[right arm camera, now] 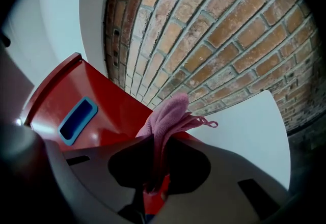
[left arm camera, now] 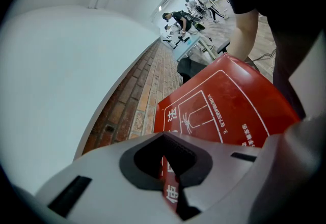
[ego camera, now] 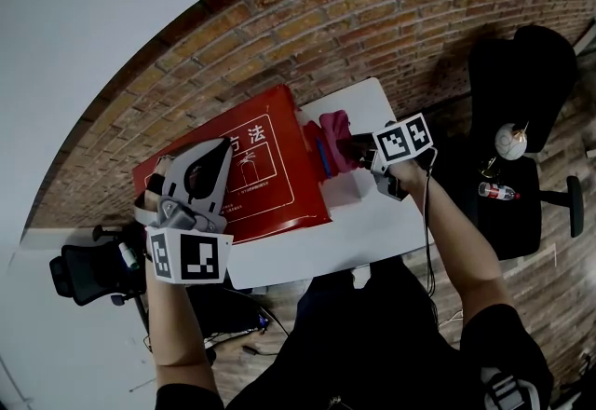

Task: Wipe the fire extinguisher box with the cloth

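The red fire extinguisher box [ego camera: 270, 184] lies on a white table [ego camera: 372, 222], with white print on its face and a blue recessed handle [right arm camera: 77, 120] on its side. My right gripper [ego camera: 352, 152] is shut on a pink cloth [ego camera: 335, 130], which it holds against the box's right side. The cloth [right arm camera: 168, 116] sticks out past the right gripper [right arm camera: 158, 139], bunched and folded. My left gripper [ego camera: 191, 180] rests over the left part of the box's printed face [left arm camera: 229, 101]. That left gripper [left arm camera: 165, 136] looks shut, with only red box showing through the hole behind its tips.
A brick wall [ego camera: 307, 17] runs behind the table. To the right stands a black office chair [ego camera: 521, 82] with a bottle [ego camera: 498, 191] on its seat. Another dark chair [ego camera: 88, 273] is at the lower left. People [left arm camera: 178, 19] sit at desks far off.
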A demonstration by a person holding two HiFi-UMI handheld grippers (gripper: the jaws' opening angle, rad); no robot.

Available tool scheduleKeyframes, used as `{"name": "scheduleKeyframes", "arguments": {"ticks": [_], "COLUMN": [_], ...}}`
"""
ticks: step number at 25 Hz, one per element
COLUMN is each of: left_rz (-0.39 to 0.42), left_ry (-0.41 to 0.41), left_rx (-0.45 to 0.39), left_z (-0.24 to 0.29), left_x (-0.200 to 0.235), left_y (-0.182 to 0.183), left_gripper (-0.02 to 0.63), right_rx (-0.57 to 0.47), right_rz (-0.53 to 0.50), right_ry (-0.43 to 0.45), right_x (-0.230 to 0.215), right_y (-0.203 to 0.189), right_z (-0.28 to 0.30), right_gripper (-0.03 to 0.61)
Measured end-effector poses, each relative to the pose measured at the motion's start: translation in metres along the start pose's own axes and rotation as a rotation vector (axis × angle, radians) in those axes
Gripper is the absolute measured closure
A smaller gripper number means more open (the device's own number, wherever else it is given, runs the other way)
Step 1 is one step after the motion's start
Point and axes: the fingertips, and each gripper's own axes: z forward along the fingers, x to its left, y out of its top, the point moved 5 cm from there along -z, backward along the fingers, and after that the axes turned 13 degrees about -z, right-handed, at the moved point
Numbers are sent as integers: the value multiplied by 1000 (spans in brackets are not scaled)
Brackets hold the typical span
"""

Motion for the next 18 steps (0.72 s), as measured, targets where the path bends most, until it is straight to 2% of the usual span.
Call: {"name": "scheduleKeyframes", "arguments": {"ticks": [18], "left_rz": [0], "left_ry": [1], "left_rx": [0], "left_z": [0], "left_x": [0], "left_y": [0], "left_gripper": [584], "right_rx": [65], "right_rz": [10], "right_ry": [-53], "right_x": [-41], "right_y": [-41], "right_z": [20], "right_gripper": [505]}}
